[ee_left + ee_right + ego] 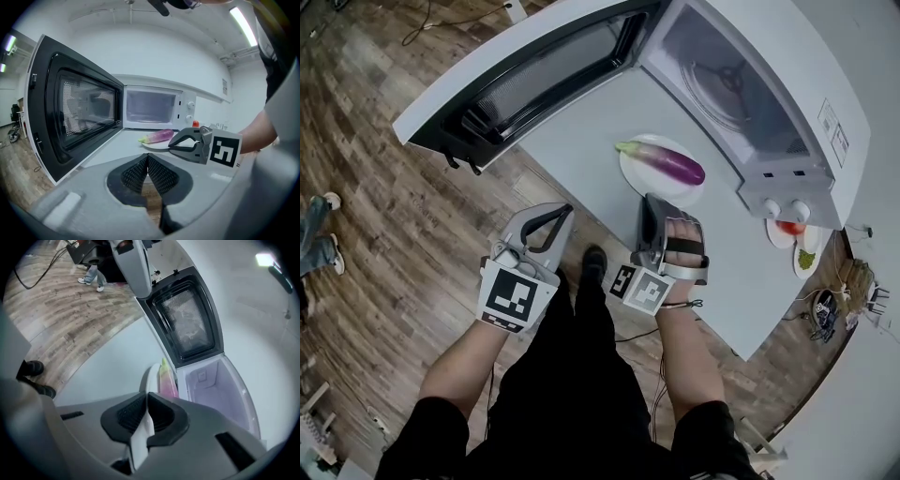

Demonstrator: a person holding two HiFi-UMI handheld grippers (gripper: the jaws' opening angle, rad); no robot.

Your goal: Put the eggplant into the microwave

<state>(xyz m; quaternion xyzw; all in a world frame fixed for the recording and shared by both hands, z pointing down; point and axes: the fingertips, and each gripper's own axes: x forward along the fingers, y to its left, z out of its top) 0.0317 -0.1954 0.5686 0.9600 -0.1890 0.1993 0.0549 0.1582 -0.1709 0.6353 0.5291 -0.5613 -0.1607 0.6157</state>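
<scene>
Microwave point(769, 84) open, door point(534, 75) swung wide to left. White surface point(581, 131) in front carries plate point(642, 183). Eggplant point(667, 162) lies on plate, just outside cavity mouth. Long axis crosswise to right tongs point(662, 199), green stem end toward door. Right tongs nipped tight on near plate rim, eggplant just ahead, cavity beyond. Left tongs point(565, 210) closed, empty, off to door side, farther away. Judgement: plate with eggplant goes straight ahead, right hand.
</scene>
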